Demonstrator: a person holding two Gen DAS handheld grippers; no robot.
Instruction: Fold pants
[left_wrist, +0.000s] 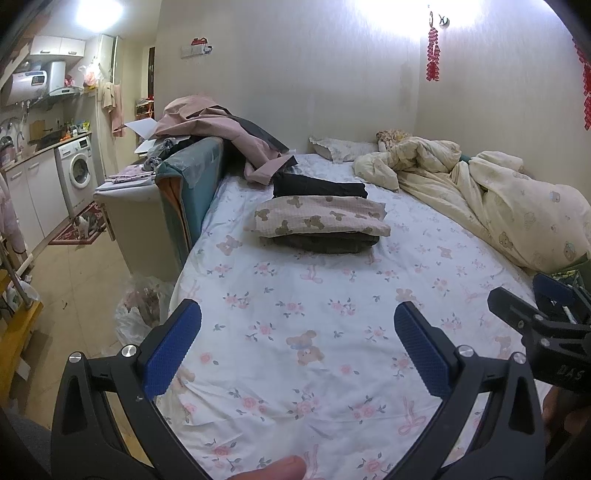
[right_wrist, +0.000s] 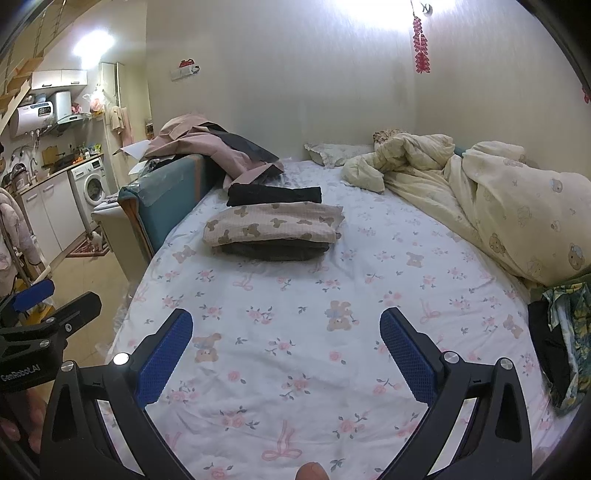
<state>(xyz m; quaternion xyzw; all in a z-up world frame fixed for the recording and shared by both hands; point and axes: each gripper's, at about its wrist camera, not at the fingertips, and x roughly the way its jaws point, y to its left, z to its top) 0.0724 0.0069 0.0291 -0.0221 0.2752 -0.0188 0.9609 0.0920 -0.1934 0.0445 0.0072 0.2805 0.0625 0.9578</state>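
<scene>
Folded bear-print pants (left_wrist: 321, 218) (right_wrist: 273, 223) lie on top of a folded dark garment (left_wrist: 327, 243) (right_wrist: 275, 251) in the middle of the bed. Behind that stack lies a folded black garment (left_wrist: 319, 186) (right_wrist: 273, 194). My left gripper (left_wrist: 297, 350) is open above the flowered sheet (left_wrist: 295, 295), holding nothing, well short of the stack. My right gripper (right_wrist: 286, 354) is open too and holds nothing; it also shows at the right edge of the left wrist view (left_wrist: 535, 314). In the right wrist view the left gripper (right_wrist: 40, 306) sits at the left edge.
A crumpled cream duvet (left_wrist: 480, 192) (right_wrist: 498, 199) fills the bed's right side, with a pillow (right_wrist: 332, 153) at the head. Pink and dark clothes (left_wrist: 221, 129) pile over a teal headboard (left_wrist: 192, 173). More dark and patterned clothes (right_wrist: 557, 339) lie at the right. Left is a kitchen floor with a washing machine (left_wrist: 77, 170).
</scene>
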